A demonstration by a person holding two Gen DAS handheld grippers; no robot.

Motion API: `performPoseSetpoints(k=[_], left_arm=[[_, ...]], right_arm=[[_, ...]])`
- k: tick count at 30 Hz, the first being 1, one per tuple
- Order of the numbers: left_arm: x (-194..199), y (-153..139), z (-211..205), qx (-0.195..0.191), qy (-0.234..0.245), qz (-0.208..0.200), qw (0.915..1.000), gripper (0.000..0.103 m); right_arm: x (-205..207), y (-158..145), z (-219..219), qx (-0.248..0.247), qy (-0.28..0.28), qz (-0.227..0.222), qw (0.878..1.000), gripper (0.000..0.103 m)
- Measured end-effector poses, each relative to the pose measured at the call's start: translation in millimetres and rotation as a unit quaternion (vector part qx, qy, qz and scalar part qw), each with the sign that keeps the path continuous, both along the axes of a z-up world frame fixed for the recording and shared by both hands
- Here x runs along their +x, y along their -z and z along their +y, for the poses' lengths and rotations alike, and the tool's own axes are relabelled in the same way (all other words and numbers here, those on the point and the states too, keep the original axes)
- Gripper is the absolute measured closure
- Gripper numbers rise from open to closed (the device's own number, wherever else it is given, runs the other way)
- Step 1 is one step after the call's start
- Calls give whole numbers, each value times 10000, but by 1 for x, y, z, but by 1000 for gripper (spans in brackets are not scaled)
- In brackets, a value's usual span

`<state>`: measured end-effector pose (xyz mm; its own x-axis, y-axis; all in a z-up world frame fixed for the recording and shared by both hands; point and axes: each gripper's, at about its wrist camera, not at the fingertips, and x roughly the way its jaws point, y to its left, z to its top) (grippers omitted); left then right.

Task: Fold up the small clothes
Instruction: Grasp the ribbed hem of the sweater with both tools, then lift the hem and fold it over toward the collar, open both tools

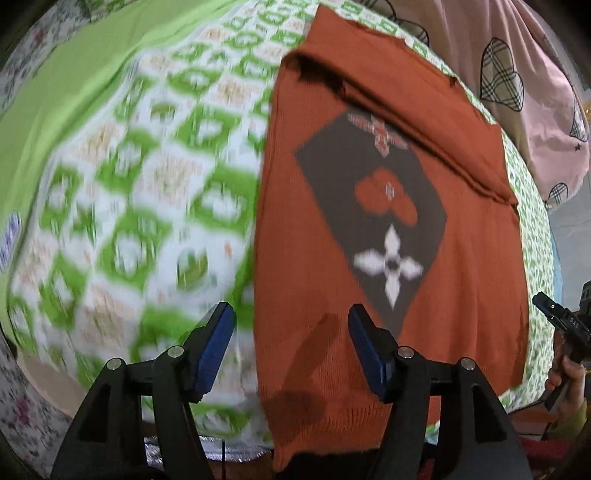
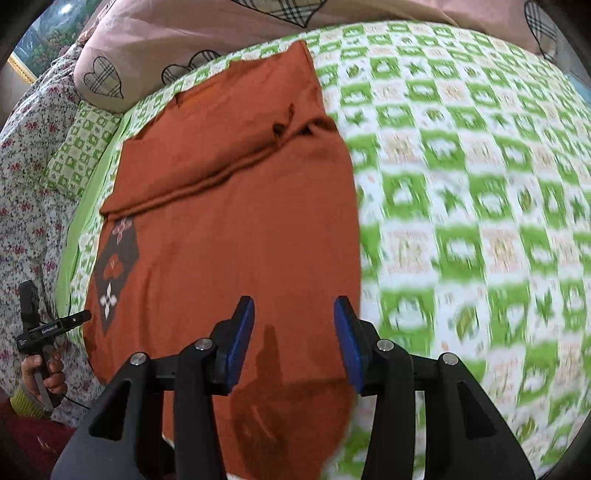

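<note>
A rust-orange knit garment (image 1: 461, 288) lies flat on the green-and-white checked bedsheet (image 1: 155, 206). It has a dark diamond panel with a white flower (image 1: 388, 269), and a fold runs across its far part (image 2: 207, 177). In the left wrist view my left gripper (image 1: 291, 314) hangs open over the garment's near left edge, with nothing between its blue pads (image 1: 218, 343). The right wrist view shows my right gripper (image 2: 293, 306) open above the garment's (image 2: 229, 258) near right side, also empty. A hand (image 2: 44, 373) holds the left gripper's handle (image 2: 40, 328) at the far left.
A pink quilt with plaid hearts (image 2: 192, 33) is bunched along the far side of the bed. Floral fabric (image 2: 29, 184) and a plain green border (image 1: 85, 70) lie to the left. The checked sheet (image 2: 480, 221) stretches wide to the right. The bed's near edge runs just below the garment's hem.
</note>
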<state>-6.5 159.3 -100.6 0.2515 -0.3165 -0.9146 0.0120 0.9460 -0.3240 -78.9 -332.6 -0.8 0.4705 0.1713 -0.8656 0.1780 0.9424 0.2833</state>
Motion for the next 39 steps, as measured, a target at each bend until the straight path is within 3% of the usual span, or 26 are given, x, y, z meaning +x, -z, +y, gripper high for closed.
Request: performPoseSetpoints(k=[6, 15, 20, 24, 27, 39], left_arm=[[-34, 7, -9, -266, 203, -88, 9994, 49], [-57, 13, -16, -487, 466, -43, 9977, 50], [-45, 13, -18, -552, 571, 40, 9968, 66], [-44, 15, -10, -683, 549, 92, 9961, 80], [-46, 16, -9, -730, 637, 61, 9953, 92], [-34, -44, -6, -1327, 656, -609, 9871, 97]], right_arm=[[-39, 7, -7, 204, 64, 32, 9998, 54], [-67, 34, 6, 785, -202, 330, 9962, 54], [-71, 37, 9, 1031, -138, 181, 9944, 55], [-74, 38, 2, 1061, -72, 201, 9941, 70], [-72, 40, 3, 998, -100, 286, 9945, 95], [-51, -15, 5, 1402, -205, -627, 9879, 96]])
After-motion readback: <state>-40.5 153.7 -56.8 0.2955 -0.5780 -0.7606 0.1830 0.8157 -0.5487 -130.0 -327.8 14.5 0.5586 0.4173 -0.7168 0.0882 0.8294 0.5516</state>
